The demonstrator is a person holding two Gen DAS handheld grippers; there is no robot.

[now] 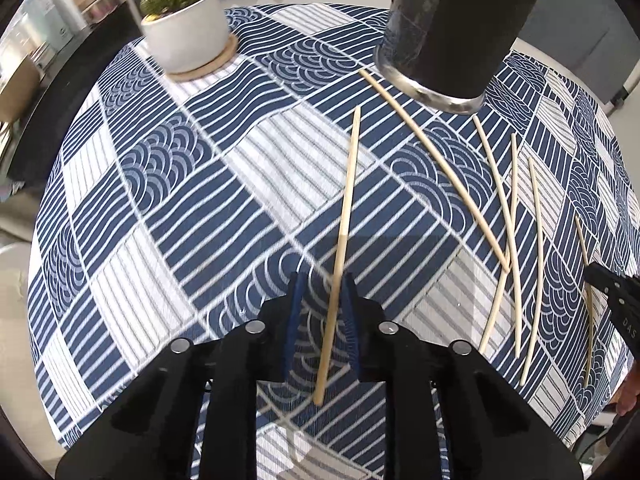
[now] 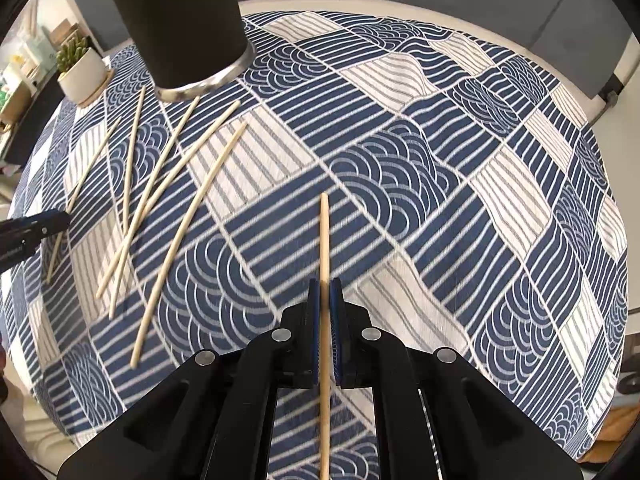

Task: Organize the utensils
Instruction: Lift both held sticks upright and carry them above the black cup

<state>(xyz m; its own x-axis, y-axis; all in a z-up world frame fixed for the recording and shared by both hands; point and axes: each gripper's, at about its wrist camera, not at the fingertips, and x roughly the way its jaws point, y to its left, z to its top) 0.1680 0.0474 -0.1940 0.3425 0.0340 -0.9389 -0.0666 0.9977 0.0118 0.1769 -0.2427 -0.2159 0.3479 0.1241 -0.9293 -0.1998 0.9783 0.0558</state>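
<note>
A pale wooden chopstick [image 1: 347, 200] lies on the blue-and-white patterned cloth and runs up between the blue pads of my left gripper [image 1: 323, 280]. The jaws stand slightly apart, with a gap on the left side of the stick. My right gripper [image 2: 325, 282] is shut on another chopstick [image 2: 325, 240], which sticks out ahead of the fingers above the cloth. Several loose chopsticks [image 1: 516, 240] [image 2: 160, 200] lie scattered between the two grippers. A tall black holder with a metal rim [image 1: 452, 32] [image 2: 180, 20] stands behind them.
A cactus in a white pot [image 1: 188, 28] [image 2: 82, 70] stands on a wooden coaster at the far left of the round table. The other gripper's black tip shows at each view's edge [image 1: 616, 300] [image 2: 32, 228]. The cloth [image 2: 460, 180] drops off at the table's curved rim.
</note>
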